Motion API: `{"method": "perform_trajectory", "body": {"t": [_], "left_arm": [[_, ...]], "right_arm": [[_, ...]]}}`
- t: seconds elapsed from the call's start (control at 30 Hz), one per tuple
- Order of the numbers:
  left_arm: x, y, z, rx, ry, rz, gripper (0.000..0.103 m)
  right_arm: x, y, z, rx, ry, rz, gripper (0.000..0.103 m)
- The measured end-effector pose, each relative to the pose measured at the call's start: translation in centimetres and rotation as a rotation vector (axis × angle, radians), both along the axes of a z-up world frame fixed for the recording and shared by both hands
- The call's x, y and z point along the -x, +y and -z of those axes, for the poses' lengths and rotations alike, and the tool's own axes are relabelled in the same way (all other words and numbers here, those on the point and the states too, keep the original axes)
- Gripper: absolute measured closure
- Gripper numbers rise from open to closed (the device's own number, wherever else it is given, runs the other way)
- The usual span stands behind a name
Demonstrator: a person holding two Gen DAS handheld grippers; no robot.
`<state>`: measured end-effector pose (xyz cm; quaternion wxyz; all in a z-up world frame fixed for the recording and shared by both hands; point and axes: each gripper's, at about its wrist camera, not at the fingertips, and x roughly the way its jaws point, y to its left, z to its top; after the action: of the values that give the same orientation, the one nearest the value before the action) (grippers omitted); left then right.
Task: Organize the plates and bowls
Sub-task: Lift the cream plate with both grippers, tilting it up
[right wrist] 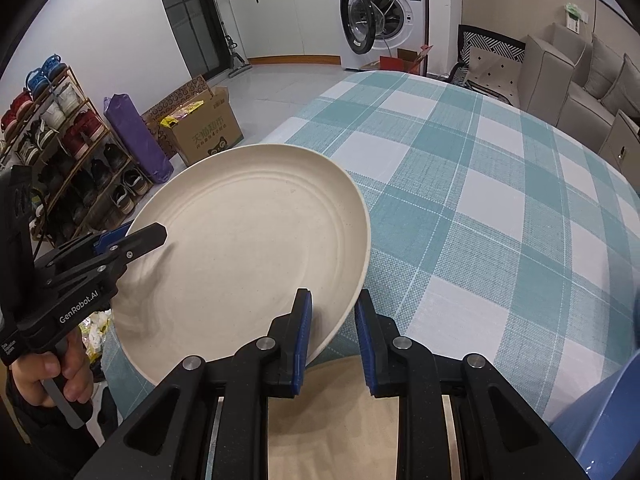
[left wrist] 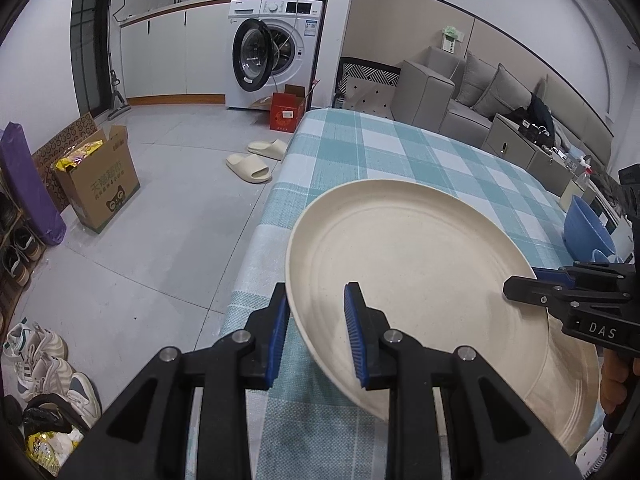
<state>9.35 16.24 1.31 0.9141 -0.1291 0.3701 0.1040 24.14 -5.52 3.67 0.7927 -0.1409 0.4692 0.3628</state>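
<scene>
Meanwhile both claws, left claw [left wrist: 318,334] and right claw [right wrist: 333,336], grip the cream plate [left wrist: 416,264] near a blue bowl [left wrist: 588,228].

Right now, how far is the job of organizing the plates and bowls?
Done: nothing clearly; a second plate lies on the table, perhaps as the base of a stack. In hand: the left gripper and the right gripper both grip the rim of a cream plate, lifted and tilted over the table edge. Left: setting this plate down, probably on the other, and sorting the blue bowls at the table's right side.
</scene>
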Motion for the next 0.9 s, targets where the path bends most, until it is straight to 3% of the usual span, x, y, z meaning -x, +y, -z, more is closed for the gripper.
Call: {"method": "perform_trajectory", "body": {"t": [0.9], "left_arm": [[0.4, -5.3, -3.2, -0.071, -0.054, 0.111, 0.077]], "right_arm": [[2.2, -7.2, -4.2, -0.085, -0.055, 0.066, 0.080]]}}
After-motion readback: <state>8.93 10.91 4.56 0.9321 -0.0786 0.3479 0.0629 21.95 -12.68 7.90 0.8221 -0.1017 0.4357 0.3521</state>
